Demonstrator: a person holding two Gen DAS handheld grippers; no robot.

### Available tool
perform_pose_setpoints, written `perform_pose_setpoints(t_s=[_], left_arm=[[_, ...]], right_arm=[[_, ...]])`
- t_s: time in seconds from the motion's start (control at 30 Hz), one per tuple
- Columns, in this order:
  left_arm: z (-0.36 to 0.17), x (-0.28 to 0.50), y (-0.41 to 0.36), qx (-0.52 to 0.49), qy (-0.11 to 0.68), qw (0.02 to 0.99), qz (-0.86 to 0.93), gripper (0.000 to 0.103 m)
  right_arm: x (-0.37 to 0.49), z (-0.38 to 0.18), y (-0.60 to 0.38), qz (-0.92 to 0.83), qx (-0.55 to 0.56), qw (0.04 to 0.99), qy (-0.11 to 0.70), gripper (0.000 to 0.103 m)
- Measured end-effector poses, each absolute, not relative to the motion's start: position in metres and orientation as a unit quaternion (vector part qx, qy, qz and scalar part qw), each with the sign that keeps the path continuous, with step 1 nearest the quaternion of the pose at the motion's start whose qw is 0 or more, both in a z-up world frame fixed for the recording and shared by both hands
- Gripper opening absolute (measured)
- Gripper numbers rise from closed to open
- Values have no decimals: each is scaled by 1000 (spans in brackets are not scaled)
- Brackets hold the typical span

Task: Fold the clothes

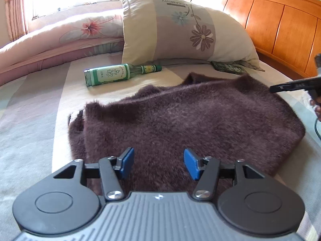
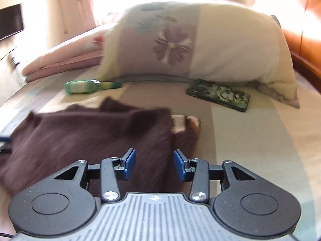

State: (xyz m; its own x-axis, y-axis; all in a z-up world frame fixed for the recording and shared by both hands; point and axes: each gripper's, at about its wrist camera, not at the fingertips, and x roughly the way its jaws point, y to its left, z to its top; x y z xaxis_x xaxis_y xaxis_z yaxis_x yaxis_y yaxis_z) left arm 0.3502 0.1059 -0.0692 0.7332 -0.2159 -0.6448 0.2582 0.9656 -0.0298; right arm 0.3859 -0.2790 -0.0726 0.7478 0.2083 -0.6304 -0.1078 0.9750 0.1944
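Striped bed (image 1: 30, 140) — sweater (image 1: 180, 120), pillow (image 1: 180, 30); both grippers' fingers (image 1: 126, 160) apart.

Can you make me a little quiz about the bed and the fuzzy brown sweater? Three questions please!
1. True or false: the left tongs are squeezing the brown sweater.
2. What lies closest to the pillow? A) a shoe B) a green bottle C) a ball
3. Fill in: the green patterned case lies on the ____.

Key
1. False: both the left and the right tongs are open and empty.
2. B
3. bed
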Motion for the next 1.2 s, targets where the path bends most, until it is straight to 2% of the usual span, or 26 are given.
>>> perform_pose_setpoints(t_s=[0.03, 0.07, 0.1, 0.17, 0.27, 0.4, 0.47, 0.57, 0.63, 0.8, 0.9, 1.0, 1.1, 1.2], left_arm=[[-71, 355, 107, 27, 344, 930, -127, 57], [-73, 359, 109, 26, 344, 930, -126, 57], [-74, 363, 110, 26, 344, 930, -124, 57], [-75, 367, 109, 30, 343, 930, -125, 57], [-74, 371, 106, 52, 329, 933, -138, 64], [-89, 392, 105, 87, 345, 930, -93, 65], [-88, 396, 113, 67, 341, 934, -84, 63], [-73, 393, 117, 53, 320, 941, -97, 63], [-68, 398, 116, 65, 308, 943, -109, 66], [-96, 440, 118, 100, 358, 927, -46, 68], [-91, 434, 122, 70, 354, 932, -41, 66], [-66, 410, 113, 84, 346, 933, -48, 65], [-44, 378, 98, 73, 343, 932, -91, 68], [-38, 349, 77, 46, 346, 926, -143, 70]], right_arm=[[394, -77, -281, 88, 87, 929, 350, 45], [403, -82, -282, 91, 101, 925, 354, 36], [407, -85, -283, 92, 111, 923, 357, 16], [403, -83, -282, 85, 108, 930, 342, 15], [400, -80, -289, 71, 114, 934, 330, 14], [405, -80, -288, 55, 116, 932, 339, 18], [406, -78, -283, 44, 107, 934, 338, 22], [390, -54, -256, 27, 18, 955, 295, 34], [390, -46, -234, 68, -20, 955, 288, 49], [427, -72, -224, 61, -18, 939, 337, 50], [450, -89, -219, 53, -14, 928, 367, 50], [427, -72, -224, 65, 20, 935, 349, 50], [387, -56, -212, 104, 11, 938, 331, 59], [351, -58, -190, 164, 13, 925, 342, 59]])
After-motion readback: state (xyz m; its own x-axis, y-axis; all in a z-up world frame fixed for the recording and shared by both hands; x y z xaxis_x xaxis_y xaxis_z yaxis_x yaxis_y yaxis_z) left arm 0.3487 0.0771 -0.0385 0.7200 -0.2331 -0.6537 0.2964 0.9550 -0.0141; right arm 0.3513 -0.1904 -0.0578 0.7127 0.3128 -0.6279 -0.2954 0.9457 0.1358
